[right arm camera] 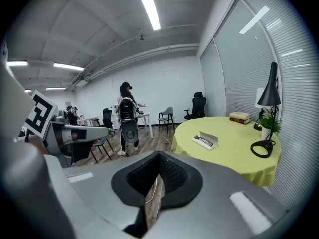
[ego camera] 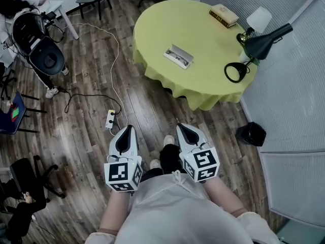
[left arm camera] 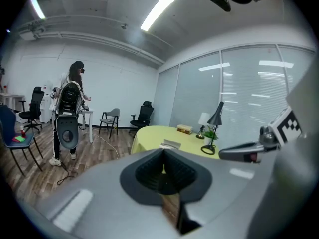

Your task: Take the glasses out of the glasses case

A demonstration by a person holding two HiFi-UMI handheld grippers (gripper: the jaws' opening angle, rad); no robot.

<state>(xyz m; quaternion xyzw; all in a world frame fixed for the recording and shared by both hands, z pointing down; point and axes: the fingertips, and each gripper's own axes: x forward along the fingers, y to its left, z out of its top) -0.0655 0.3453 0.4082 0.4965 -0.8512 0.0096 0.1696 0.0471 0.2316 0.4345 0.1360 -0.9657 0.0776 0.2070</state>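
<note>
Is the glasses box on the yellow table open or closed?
Open. The glasses case on the yellow table has its lid tilted up, and dark glasses show lying inside it.

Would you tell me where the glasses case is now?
In the head view, the glasses case lies open on the yellow table, towards its left side, left of the black lamp.

Head view looks down, gripper views forward, sharing the table [ego camera: 162, 24].
</note>
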